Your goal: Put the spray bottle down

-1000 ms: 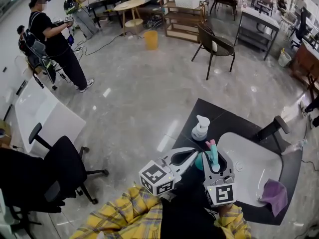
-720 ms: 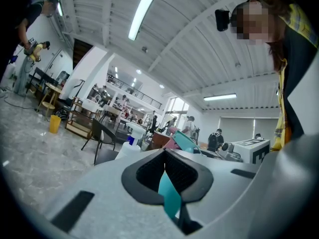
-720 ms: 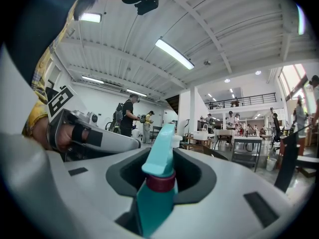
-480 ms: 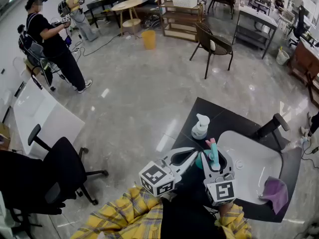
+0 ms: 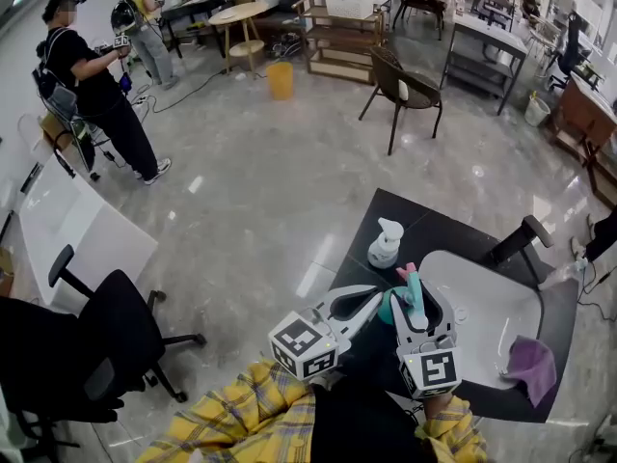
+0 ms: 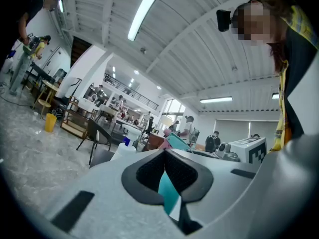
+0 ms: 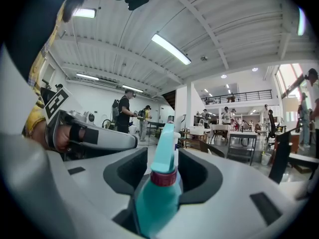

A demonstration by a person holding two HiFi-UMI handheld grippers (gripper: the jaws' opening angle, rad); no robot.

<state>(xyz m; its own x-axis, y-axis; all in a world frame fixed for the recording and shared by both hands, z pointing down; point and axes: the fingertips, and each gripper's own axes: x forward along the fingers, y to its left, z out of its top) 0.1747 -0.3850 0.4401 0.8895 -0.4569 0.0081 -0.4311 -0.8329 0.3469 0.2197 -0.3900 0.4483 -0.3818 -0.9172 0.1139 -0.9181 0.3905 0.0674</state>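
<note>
The right gripper's (image 7: 167, 164) jaws are opening, with gaps on both sides of the neck of the teal spray bottle (image 7: 158, 195), which is upright between them, nozzle up. The left gripper's (image 6: 165, 156) jaws are closed together on nothing, their tips just beside the bottle. In the head view the bottle is at the near-left edge of the white panel (image 5: 487, 307) on the dark tabletop (image 5: 434, 230). A white bottle (image 5: 386, 244) stands near, and a purple cloth (image 5: 528, 363) lies farther right.
</note>
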